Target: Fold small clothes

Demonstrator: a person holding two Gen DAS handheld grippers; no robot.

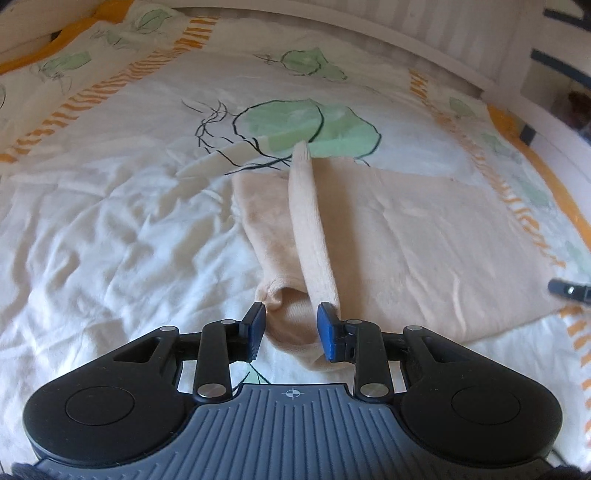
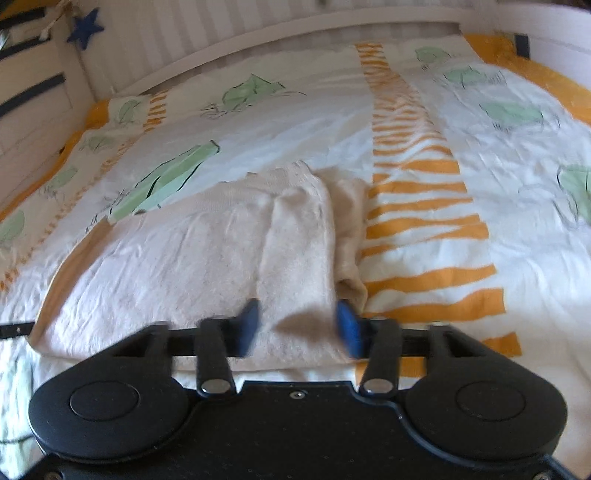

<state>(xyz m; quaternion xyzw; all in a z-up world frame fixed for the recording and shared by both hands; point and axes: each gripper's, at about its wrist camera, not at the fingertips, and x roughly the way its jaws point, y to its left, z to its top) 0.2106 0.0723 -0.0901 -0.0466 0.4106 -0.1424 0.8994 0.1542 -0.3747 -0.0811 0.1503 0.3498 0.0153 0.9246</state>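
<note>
A cream knit sweater (image 1: 406,236) lies flat on the bed. One sleeve (image 1: 312,225) is folded lengthwise over its body, cuff far from me. My left gripper (image 1: 291,332) is open, its blue pads either side of the sweater's near left corner, holding nothing. In the right wrist view the sweater (image 2: 177,266) fills the middle, with the other sleeve (image 2: 295,254) folded over its right side. My right gripper (image 2: 299,328) is open above the sweater's near hem, empty. Its tip also shows in the left wrist view (image 1: 569,291).
The bed cover (image 1: 110,229) is white with green leaf prints and orange striped bands (image 2: 417,206), and wrinkled. A white slatted headboard (image 2: 258,26) runs along the far side. A blue star (image 2: 86,27) hangs on furniture at the far left.
</note>
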